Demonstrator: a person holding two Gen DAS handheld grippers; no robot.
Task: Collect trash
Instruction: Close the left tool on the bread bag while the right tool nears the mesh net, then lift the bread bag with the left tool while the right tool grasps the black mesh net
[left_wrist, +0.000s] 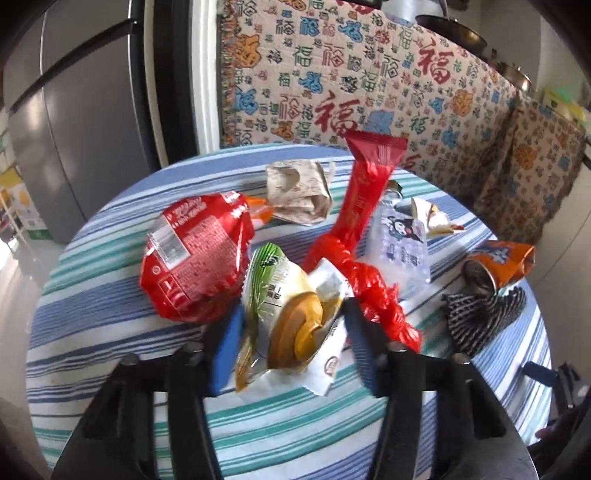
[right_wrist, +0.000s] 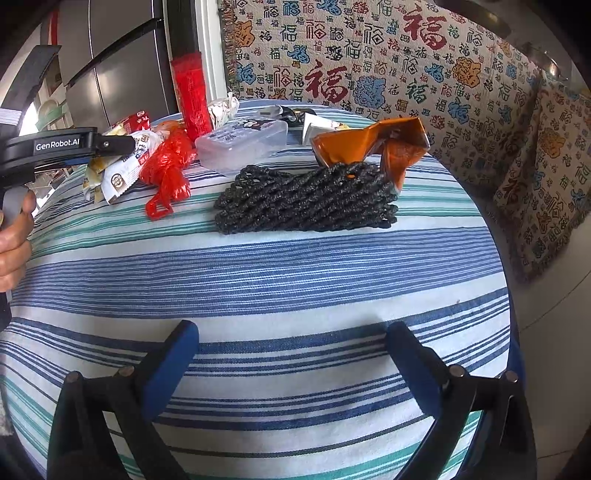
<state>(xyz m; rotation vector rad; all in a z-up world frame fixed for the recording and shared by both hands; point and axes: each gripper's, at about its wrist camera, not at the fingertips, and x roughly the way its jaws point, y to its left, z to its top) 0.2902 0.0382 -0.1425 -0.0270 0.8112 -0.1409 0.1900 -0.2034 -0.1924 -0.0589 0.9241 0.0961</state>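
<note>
Your left wrist camera looks forward and down along its tool (left_wrist: 291, 343) from close above the near edge of the worktop (left_wrist: 110, 332), facing the patterned cloth (left_wrist: 369, 74) behind it; a wrapper (left_wrist: 284, 314) fills the space right before the lens. Your right wrist camera looks the same way from farther back over the bare striped near part of the worktop (right_wrist: 295, 266), its tool (right_wrist: 291, 369) low in the view. Both views share the red bag (left_wrist: 369, 288) (right_wrist: 168, 166), the black net (left_wrist: 480, 314) (right_wrist: 306, 199), the orange packet (left_wrist: 498, 262) (right_wrist: 388, 144) and the cloth (right_wrist: 369, 55). The right view also catches your left tool (right_wrist: 110, 146) from the side.
</note>
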